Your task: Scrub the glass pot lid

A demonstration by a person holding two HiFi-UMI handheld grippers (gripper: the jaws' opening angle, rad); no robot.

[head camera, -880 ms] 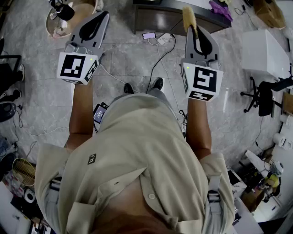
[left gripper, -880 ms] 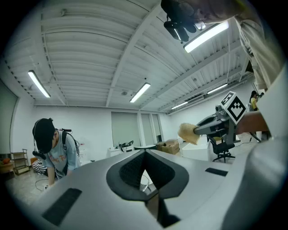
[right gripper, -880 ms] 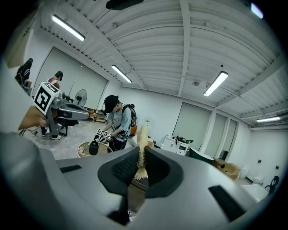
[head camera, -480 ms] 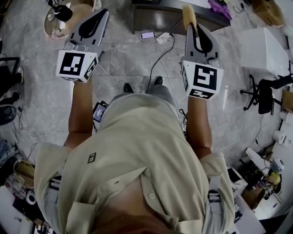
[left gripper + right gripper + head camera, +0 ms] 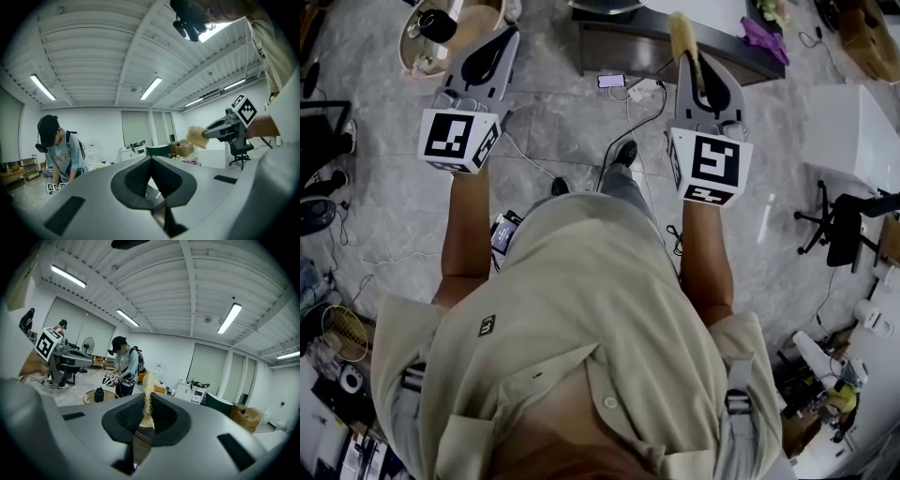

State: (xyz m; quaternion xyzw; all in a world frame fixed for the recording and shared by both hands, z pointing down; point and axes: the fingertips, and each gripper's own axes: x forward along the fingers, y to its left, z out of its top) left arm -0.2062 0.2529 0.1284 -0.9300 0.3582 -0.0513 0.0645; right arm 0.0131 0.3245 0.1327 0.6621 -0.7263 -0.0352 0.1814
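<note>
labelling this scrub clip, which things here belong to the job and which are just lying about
Job: scrubber, held in right gripper; left gripper, shut and empty.
Lying about: phone, purple cloth, office chair.

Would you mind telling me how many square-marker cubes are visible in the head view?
2. One marker cube is on the left gripper, the other cube on the right gripper, which holds a yellow scrubber. None appears hidden.
</note>
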